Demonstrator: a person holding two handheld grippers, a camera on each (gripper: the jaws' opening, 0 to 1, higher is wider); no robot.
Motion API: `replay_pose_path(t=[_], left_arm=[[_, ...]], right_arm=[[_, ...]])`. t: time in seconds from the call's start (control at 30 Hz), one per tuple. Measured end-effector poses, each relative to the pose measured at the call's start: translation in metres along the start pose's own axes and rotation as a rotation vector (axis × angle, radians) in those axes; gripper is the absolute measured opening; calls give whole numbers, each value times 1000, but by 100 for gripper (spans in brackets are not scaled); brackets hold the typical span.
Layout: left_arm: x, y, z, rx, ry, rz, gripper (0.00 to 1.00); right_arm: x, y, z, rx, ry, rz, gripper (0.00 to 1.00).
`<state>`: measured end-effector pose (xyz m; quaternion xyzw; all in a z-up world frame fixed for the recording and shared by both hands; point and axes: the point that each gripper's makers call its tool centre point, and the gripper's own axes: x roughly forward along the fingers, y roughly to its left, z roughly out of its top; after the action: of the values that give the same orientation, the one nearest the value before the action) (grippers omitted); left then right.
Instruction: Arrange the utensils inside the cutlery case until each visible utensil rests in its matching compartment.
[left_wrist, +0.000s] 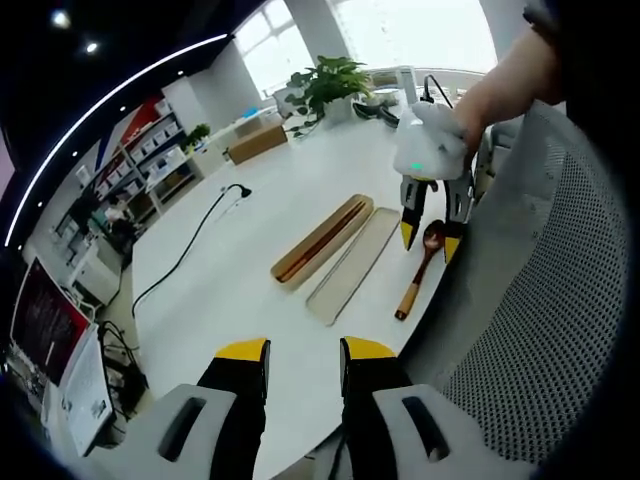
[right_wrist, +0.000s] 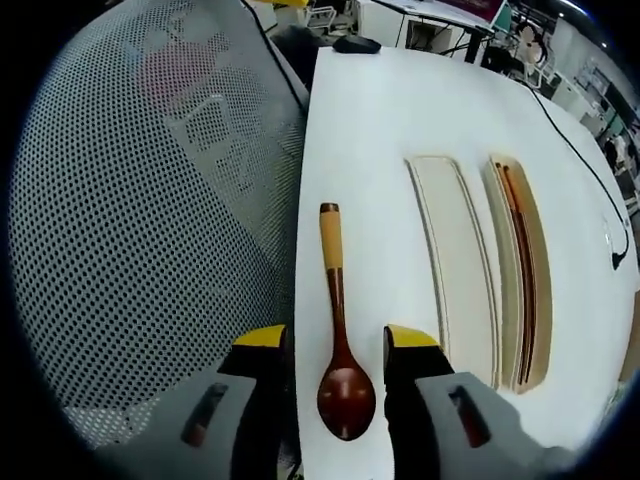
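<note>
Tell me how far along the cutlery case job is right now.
Done: the dark red-brown chopsticks already lie in the tan open case half. In hand: the right gripper is open, its jaws either side of the wooden spoon with a dark bowl, which lies flat on the white table, not lifted. Left: grasp the spoon and place it in the case. The left gripper is open and idle.

The left gripper (left_wrist: 305, 352) hovers with jaws parted. The right gripper (right_wrist: 335, 340), held in a person's hand (left_wrist: 500, 95), points downward, jaws apart.
</note>
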<state>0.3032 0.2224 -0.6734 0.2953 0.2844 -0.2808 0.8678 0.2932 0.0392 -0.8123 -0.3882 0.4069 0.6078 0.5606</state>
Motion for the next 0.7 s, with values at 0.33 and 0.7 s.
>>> replay_pose_path(t=[0.33,0.7], left_arm=[[0,0,0,-1,0,0,28],[0,0,0,-3,-2,2,28]], right_arm=[[8,5,1,-33,30,30,35],[13,-5,2,-56,68,24,34]])
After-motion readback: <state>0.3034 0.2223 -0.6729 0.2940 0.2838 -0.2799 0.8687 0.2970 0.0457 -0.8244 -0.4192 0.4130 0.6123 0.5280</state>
